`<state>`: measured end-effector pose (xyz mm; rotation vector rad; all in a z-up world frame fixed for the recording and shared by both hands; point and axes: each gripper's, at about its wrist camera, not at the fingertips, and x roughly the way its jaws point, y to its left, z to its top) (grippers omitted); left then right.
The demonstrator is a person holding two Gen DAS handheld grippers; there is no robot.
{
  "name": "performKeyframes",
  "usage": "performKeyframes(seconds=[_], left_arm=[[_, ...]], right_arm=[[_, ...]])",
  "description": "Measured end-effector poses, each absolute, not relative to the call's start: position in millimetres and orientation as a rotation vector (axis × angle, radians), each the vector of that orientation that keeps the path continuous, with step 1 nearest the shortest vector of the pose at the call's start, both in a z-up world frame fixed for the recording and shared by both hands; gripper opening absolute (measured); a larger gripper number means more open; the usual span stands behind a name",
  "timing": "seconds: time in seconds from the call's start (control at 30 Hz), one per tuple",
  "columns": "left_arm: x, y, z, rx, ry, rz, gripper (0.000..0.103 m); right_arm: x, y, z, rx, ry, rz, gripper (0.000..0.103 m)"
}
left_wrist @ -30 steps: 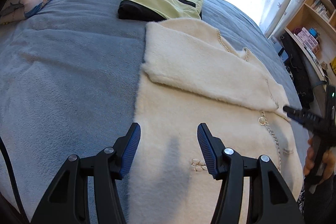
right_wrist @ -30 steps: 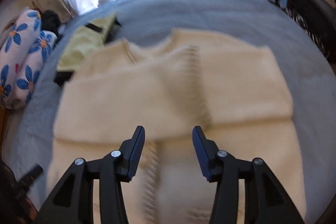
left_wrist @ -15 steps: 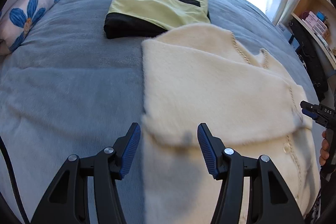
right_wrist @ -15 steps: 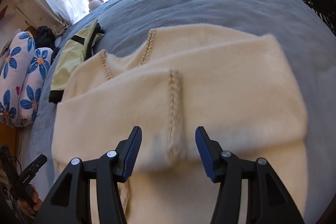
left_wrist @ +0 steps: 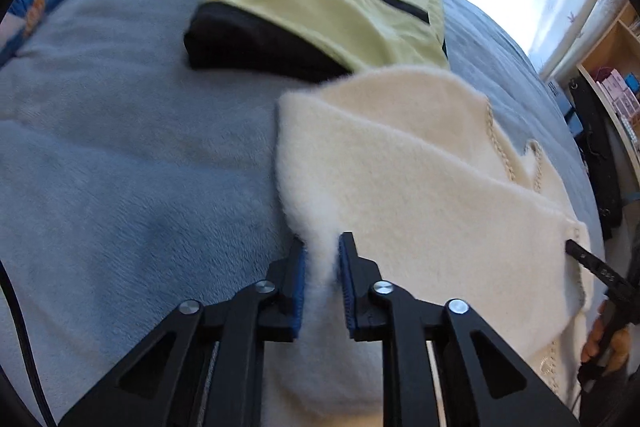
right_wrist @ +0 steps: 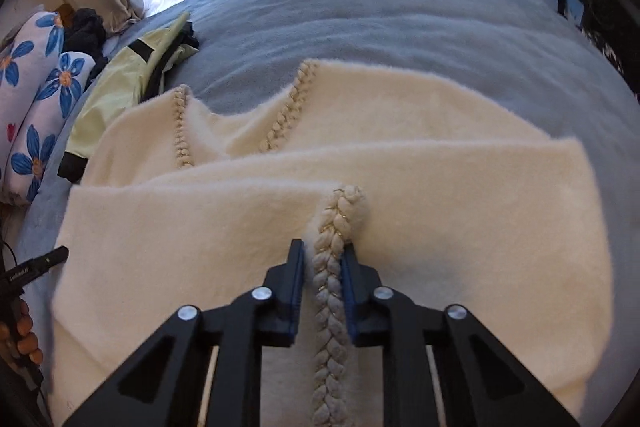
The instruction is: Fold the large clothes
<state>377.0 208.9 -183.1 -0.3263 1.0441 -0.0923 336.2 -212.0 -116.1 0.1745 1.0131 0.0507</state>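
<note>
A large cream fuzzy cardigan (left_wrist: 420, 179) with braided trim lies on a grey-blue bed, its sleeves folded across the body. My left gripper (left_wrist: 323, 247) is shut on the cardigan's left folded edge. In the right wrist view the cardigan (right_wrist: 440, 187) fills the middle. My right gripper (right_wrist: 323, 253) is shut on its braided trim (right_wrist: 336, 227) at the folded edge. The right gripper's tip also shows at the right edge of the left wrist view (left_wrist: 588, 261), and the left gripper at the left edge of the right wrist view (right_wrist: 40, 263).
A folded yellow-green and black garment (left_wrist: 320, 19) lies just beyond the cardigan, also in the right wrist view (right_wrist: 128, 83). Flowered pillows (right_wrist: 36, 95) are at the far left. A grey-blue blanket (left_wrist: 120, 147) covers the bed. Shelves (left_wrist: 612, 83) stand at the right.
Both grippers have moved forward over the cardigan and closed from open: the left onto the folded left edge, the right onto the braided trim.
</note>
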Motion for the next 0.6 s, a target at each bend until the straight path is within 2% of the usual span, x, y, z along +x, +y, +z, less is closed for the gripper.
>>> performKeyframes(seconds=[0.13,0.23,0.33,0.47,0.6], left_arm=[[368.8,196.4,-172.6,-0.269,0.949,-0.039,0.010],[370.0,192.0,-176.8,-0.248,0.930,-0.009,0.010],[374.7,194.4,-186.4,-0.245,0.955,-0.005,0.011],[373.5,202.7,-177.4,-0.248,0.981,0.002,0.024],[356.9,208.3,-151.3,-0.213,0.933,0.035,0.029]], right_arm=[[339.7,-210.6,-97.8,0.179,0.907,0.047,0.015],[353.4,-211.0,-116.8,0.185,0.954,0.000,0.015],[355.6,-214.5,-135.6,0.204,0.996,-0.025,0.021],[344.1,-221.1,-122.1,0.246,1.031,-0.043,0.036],[317.2,-221.7,-105.5,0.185,0.993,-0.063,0.036]])
